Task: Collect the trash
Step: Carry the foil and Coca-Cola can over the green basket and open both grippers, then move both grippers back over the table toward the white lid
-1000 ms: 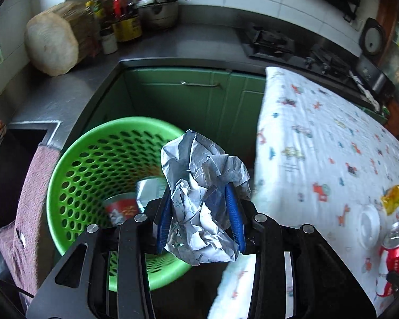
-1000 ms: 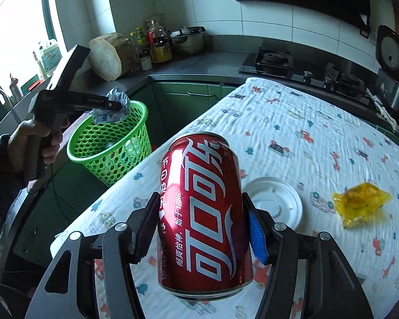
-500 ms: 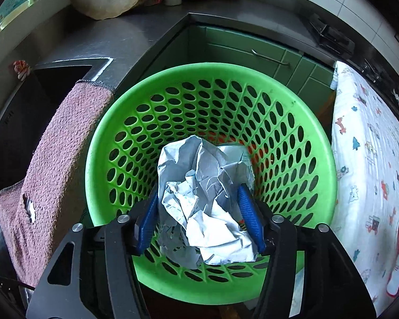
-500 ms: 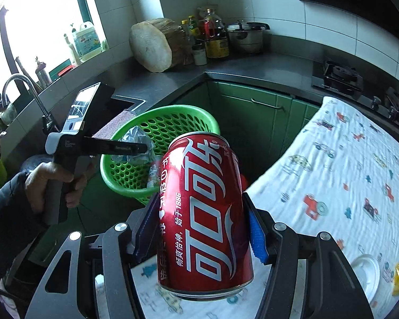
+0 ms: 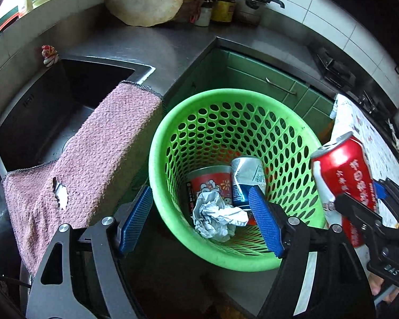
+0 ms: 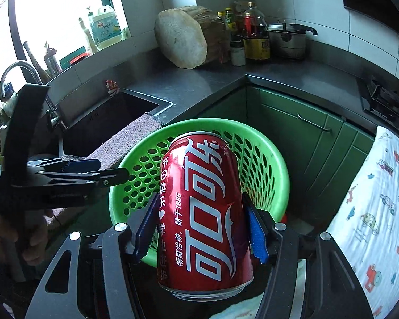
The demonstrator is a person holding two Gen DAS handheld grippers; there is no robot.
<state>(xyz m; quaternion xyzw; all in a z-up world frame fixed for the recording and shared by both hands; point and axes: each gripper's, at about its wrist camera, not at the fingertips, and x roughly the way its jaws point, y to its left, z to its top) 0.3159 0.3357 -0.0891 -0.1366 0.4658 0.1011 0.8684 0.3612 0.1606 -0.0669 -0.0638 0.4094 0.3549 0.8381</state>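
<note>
A green perforated basket (image 5: pixel 292 138) stands on the floor by the green cabinets; it also shows in the right wrist view (image 6: pixel 274 164). Inside lie a crumpled paper ball (image 5: pixel 215 216), a red cup (image 5: pixel 208 183) and a blue-silver can (image 5: pixel 248 178). My left gripper (image 5: pixel 199 220) is open and empty above the basket's near rim. My right gripper (image 6: pixel 200 228) is shut on a red cola can (image 6: pixel 203 212), held upright above the basket's near edge; that can also shows at the right of the left wrist view (image 5: pixel 343 178).
A pink towel (image 5: pixel 93 164) hangs over the sink edge (image 5: pixel 103 66) left of the basket. A table with a printed cloth (image 6: pixel 377 204) is at the right. A wooden chopping block (image 6: pixel 183 42), bottles and a pot (image 6: pixel 287 40) stand on the counter.
My left gripper opened and the paper ball dropped into the basket. My right gripper carried the cola can closer, over the basket's edge.
</note>
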